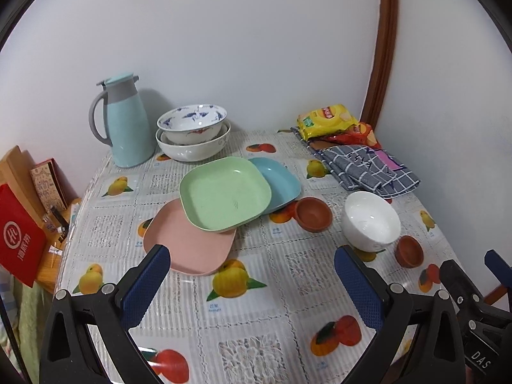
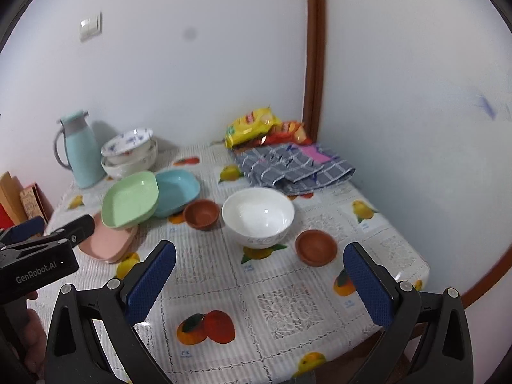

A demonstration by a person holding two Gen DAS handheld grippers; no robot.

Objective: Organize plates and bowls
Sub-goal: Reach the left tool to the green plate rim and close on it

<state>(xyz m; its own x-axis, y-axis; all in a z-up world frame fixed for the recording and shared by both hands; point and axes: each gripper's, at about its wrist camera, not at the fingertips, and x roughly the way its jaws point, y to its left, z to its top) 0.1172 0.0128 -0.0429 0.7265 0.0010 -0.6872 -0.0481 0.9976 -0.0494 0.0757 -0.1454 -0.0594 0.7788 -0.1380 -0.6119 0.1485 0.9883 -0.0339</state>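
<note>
A green plate lies tilted across a pink plate and a blue plate. Right of them sit a white bowl and two small brown bowls. Patterned bowls are stacked at the back. My left gripper hovers open over the cloth just in front of the pink plate. My right gripper is open, empty, in front of the white bowl and the nearer brown bowl. The green plate and the far brown bowl lie to its left.
A pale blue jug stands at the back left. Snack bags and a checked cloth fill the back right corner. Walls close the back and right. A red box sits beyond the table's left edge.
</note>
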